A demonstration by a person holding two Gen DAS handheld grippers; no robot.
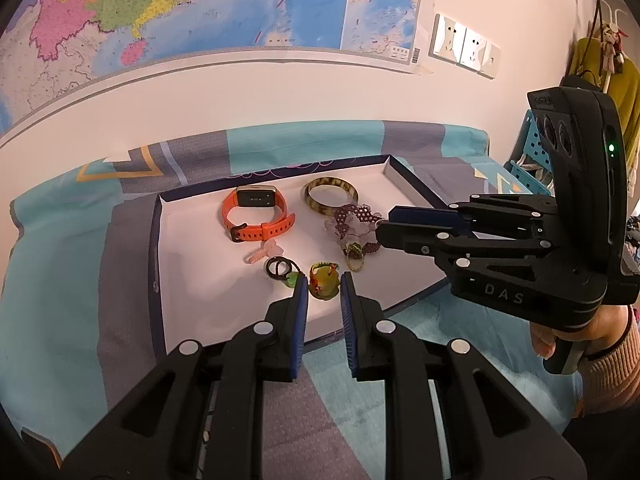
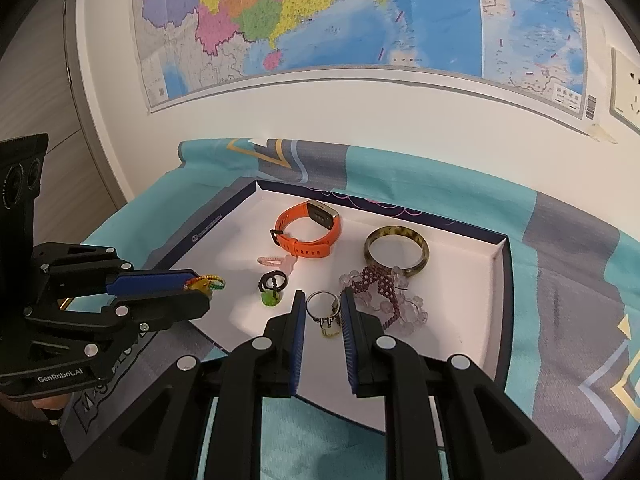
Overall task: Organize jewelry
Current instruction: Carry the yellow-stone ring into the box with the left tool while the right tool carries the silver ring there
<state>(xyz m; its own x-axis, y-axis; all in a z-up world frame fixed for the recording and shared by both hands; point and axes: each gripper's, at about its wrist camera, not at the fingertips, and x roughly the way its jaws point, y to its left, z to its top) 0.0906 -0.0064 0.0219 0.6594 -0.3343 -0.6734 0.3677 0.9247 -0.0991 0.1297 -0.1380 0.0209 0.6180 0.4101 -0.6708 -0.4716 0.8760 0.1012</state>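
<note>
A shallow white tray [image 1: 192,248] [image 2: 460,280] with a dark blue rim lies on the patterned cloth. My left gripper [image 1: 324,284] [image 2: 202,288] is shut on a yellow, red and green knotted charm [image 1: 324,280] [image 2: 208,282] over the tray's near left corner. My right gripper [image 2: 322,298] [image 1: 382,226] hovers over the tray's near right part. Its jaws stand a narrow gap apart and press on nothing. Through that gap I see a silver ring [image 2: 310,308] [image 1: 347,249] with a gold piece, lying beside a purple beaded bracelet [image 2: 380,284] [image 1: 354,216].
Also in the tray are an orange watch [image 1: 256,232] [image 2: 308,250], a mottled bangle [image 1: 332,181] [image 2: 394,232], a pink clip [image 1: 262,254] [image 2: 276,261] and a black loop with a green bead [image 1: 292,279] [image 2: 270,299]. A wall with a map stands close behind.
</note>
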